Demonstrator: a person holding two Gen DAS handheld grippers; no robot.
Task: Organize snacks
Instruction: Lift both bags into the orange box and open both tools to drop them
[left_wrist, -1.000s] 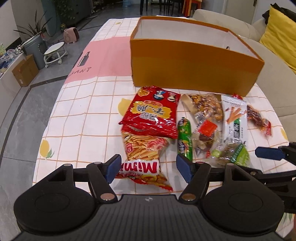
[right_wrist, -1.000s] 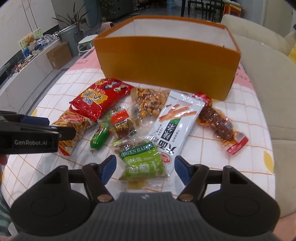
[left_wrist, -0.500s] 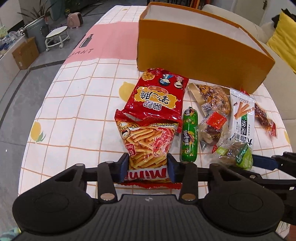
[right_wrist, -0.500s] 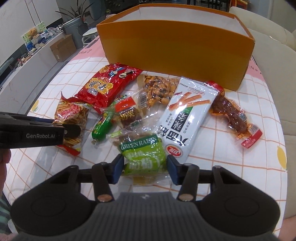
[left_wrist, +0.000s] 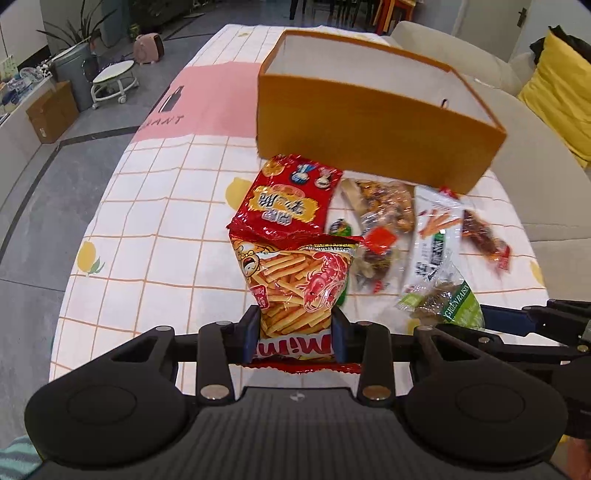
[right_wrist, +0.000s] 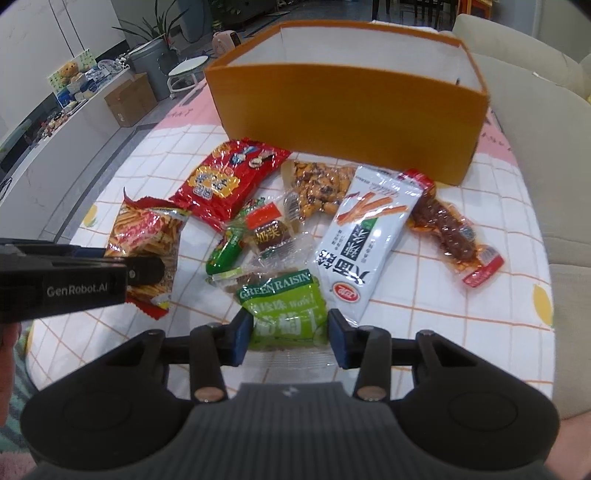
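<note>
My left gripper (left_wrist: 295, 338) is shut on the Mimi shrimp-stick bag (left_wrist: 295, 280) and holds it lifted off the checked tablecloth (left_wrist: 155, 221). My right gripper (right_wrist: 290, 338) is shut on the green raisin pack (right_wrist: 284, 310), which also shows in the left wrist view (left_wrist: 448, 301). The open orange box (left_wrist: 369, 129) stands behind the snacks, its inside white and bare where visible. A red chip bag (right_wrist: 229, 181), a green sausage (right_wrist: 229, 251), a nut pack (right_wrist: 317, 184), a white stick-snack pack (right_wrist: 365, 236) and a red meat pack (right_wrist: 450, 232) lie on the cloth.
A beige sofa (right_wrist: 546, 110) with a yellow cushion (left_wrist: 557, 92) runs along the table's right side. On the floor at the left are a cardboard box (left_wrist: 51, 110), a white stool (left_wrist: 110, 81) and a grey bin (left_wrist: 74, 70).
Both grippers closed from open onto their packs. The left one has raised the shrimp-stick bag, and the right one has tilted the raisin pack up; both views have shifted back.
</note>
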